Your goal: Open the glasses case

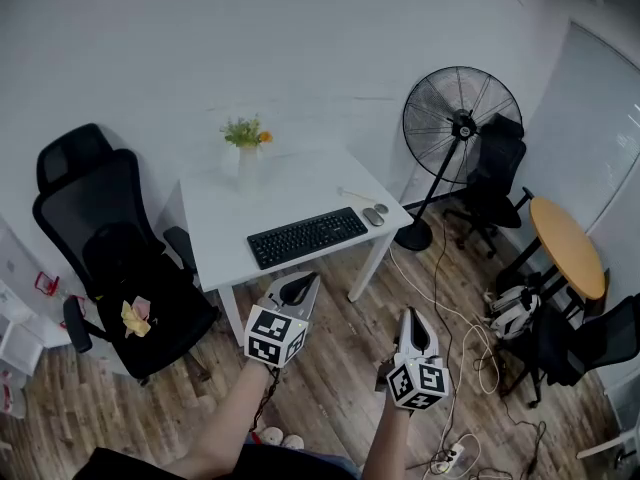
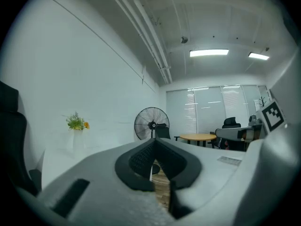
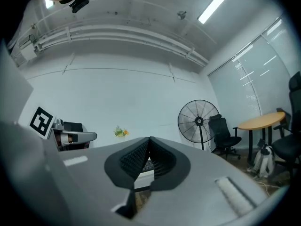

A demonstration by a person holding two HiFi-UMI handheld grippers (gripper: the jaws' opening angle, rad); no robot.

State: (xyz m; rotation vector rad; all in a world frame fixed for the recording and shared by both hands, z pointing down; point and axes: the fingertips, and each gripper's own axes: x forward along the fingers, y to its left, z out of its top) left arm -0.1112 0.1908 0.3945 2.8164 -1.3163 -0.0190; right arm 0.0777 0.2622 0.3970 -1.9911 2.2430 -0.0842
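No glasses case is clearly recognisable. Two small grey oval items [image 1: 374, 214] lie at the front right corner of the white desk [image 1: 300, 193], and I cannot tell what they are. My left gripper [image 1: 303, 284] is held level in front of the desk's near edge, below the black keyboard [image 1: 307, 236]; its jaws are shut and empty [image 2: 154, 143]. My right gripper [image 1: 410, 320] hovers over the wood floor to the right of the desk leg, also shut with nothing between its pads [image 3: 149, 140]. Both grippers are well short of the desk top.
A vase with green and orange flowers [image 1: 247, 146] stands at the desk's back. A black office chair [image 1: 115, 258] with a yellow item on its seat is at the left. A pedestal fan [image 1: 461, 126], another black chair [image 1: 497, 173], a round wooden table [image 1: 567, 245] and floor cables [image 1: 455, 358] are at the right.
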